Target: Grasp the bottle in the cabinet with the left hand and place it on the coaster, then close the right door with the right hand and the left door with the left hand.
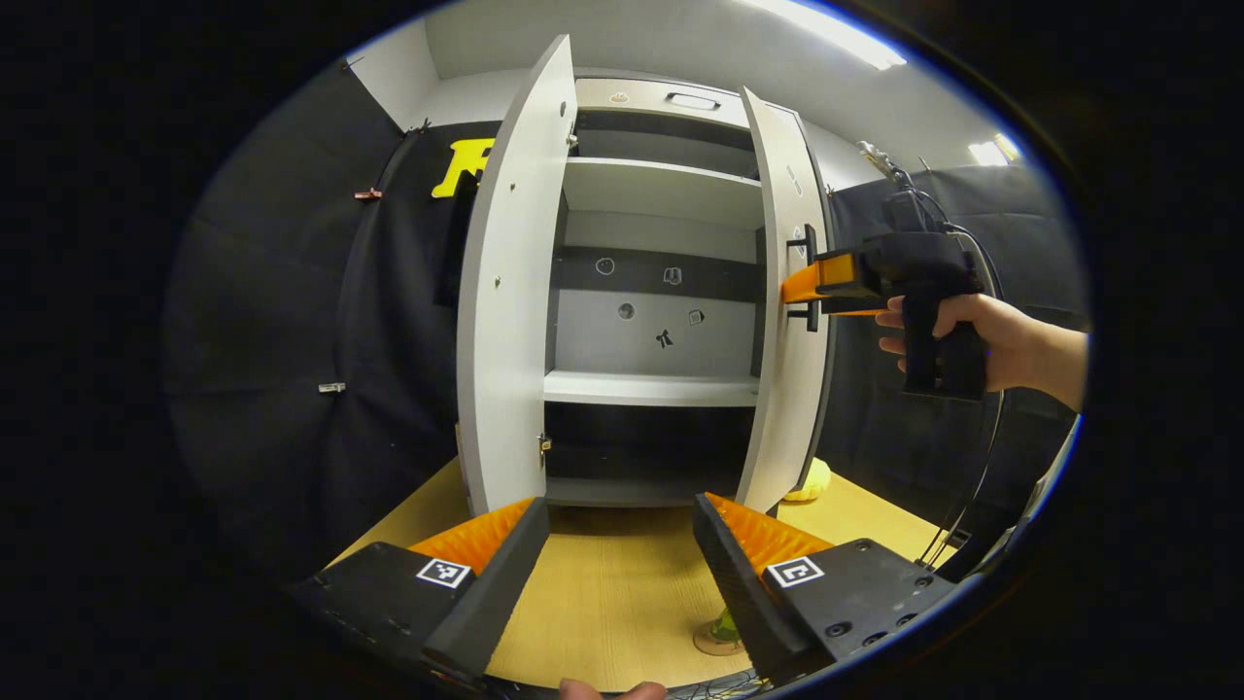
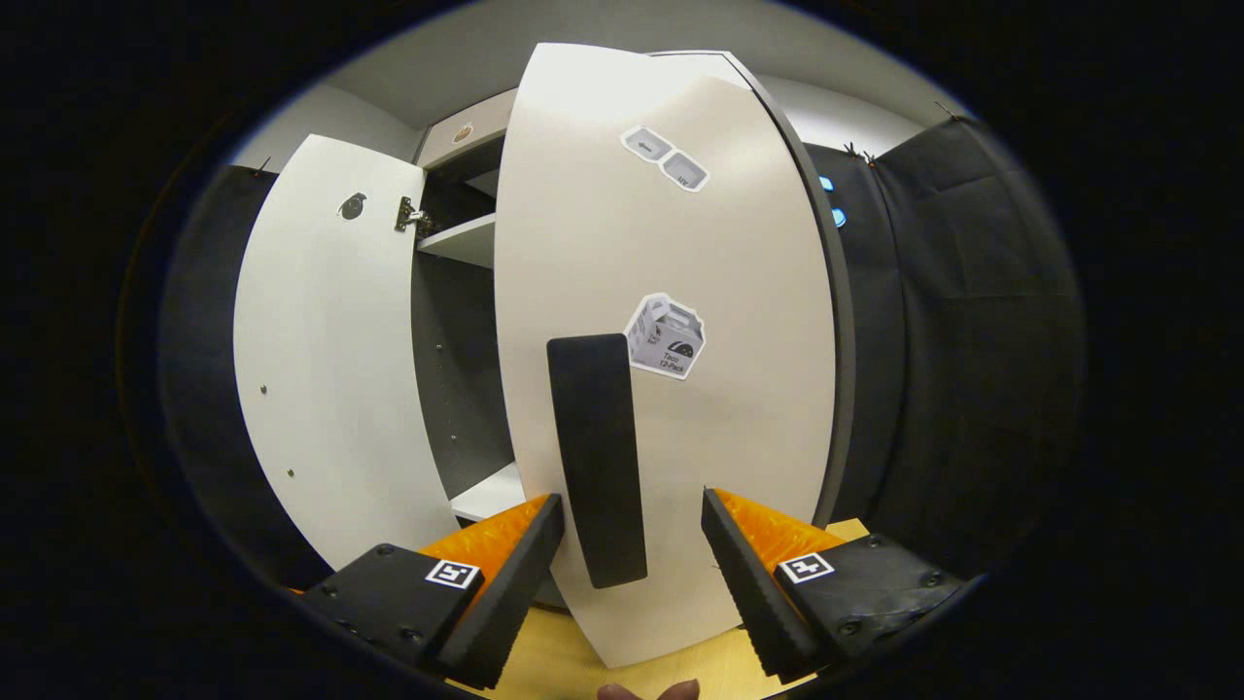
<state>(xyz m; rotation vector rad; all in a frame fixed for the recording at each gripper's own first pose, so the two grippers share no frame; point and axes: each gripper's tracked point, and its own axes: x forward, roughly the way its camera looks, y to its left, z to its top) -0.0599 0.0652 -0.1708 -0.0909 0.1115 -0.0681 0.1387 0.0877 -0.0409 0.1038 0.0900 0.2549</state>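
The cabinet (image 1: 651, 389) stands with both doors open and its shelves bare. My left gripper (image 1: 622, 525) hangs open over the wooden table, in front of the cabinet, with nothing between its fingers. Beside its right finger a round coaster (image 1: 712, 642) shows with something green (image 1: 724, 622) standing on it, mostly hidden. A hand holds my right gripper (image 1: 799, 292) at the right door (image 1: 782, 389). In the right gripper view my right gripper (image 2: 632, 525) is open, one finger on each side of the door's black handle (image 2: 598, 457), not pressing it. The left door (image 2: 321, 389) swings wide.
A yellow object (image 1: 812, 481) lies on the table (image 1: 622, 603) behind the right door. Black cloth walls enclose the booth on both sides. Cables (image 1: 972, 486) hang from the right gripper down to the table's right edge.
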